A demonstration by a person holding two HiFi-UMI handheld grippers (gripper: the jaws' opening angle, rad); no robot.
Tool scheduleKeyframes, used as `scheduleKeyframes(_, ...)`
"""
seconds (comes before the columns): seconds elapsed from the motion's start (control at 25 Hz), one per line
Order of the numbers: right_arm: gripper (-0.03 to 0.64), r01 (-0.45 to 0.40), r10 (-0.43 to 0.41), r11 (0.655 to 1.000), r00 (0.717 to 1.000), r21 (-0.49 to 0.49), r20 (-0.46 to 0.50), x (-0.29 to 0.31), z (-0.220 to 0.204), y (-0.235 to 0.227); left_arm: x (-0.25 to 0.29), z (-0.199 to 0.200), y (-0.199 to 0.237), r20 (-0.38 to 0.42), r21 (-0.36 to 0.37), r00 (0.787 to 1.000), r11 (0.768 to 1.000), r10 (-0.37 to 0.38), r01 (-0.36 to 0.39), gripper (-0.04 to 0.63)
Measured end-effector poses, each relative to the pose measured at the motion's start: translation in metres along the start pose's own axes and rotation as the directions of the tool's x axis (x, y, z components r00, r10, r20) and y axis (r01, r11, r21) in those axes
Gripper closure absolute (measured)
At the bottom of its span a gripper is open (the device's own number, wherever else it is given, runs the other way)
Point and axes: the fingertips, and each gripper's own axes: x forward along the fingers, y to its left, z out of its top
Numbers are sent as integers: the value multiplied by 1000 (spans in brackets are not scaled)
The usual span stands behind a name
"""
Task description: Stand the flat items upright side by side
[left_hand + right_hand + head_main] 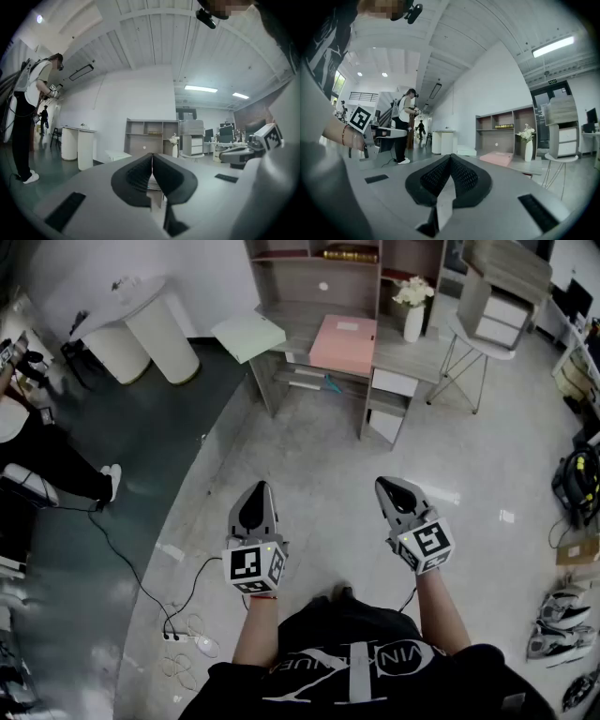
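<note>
Both hand-held grippers are hanging level in front of the person, well short of the work: the left hand-held gripper is showing its jaws pressed together on nothing, and the right hand-held gripper is likewise closed and empty. The task's things are lying flat on the bench across the floor: a pink flat box near the middle of the top and a pale green flat box at its left end, seemingly jutting past the corner. Neither is standing upright yet, so the task is looking barely begun. A white vase of flowers is standing just right of the pink box, and shelves are rising behind. The likeliest trouble is probably the green box tipping off the corner if it is pushed rather than pinched, or the pink box swinging into the vase while being stood up. A cable is trailing over the floor to the person's left, which could snag a foot on the way in.
</note>
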Motion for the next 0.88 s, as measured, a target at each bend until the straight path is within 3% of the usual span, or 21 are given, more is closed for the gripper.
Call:
scheduleKeyframes(0.68,609,27,-27,999,1000,36,-2,7,-10,-18,9,-14,8,-33,-33,999,999,36,-38,583)
scheduleKeyframes(0.8,571,50,-49,997,999,50,-13,3,-14,-28,9,-15,9,-33,-46,998,998,45,-46,569)
scheduleKeyframes(0.88,541,58,-57,996,998,71,-10,4,-14,-34,11,-14,11,-33,-49,998,997,54,-55,522)
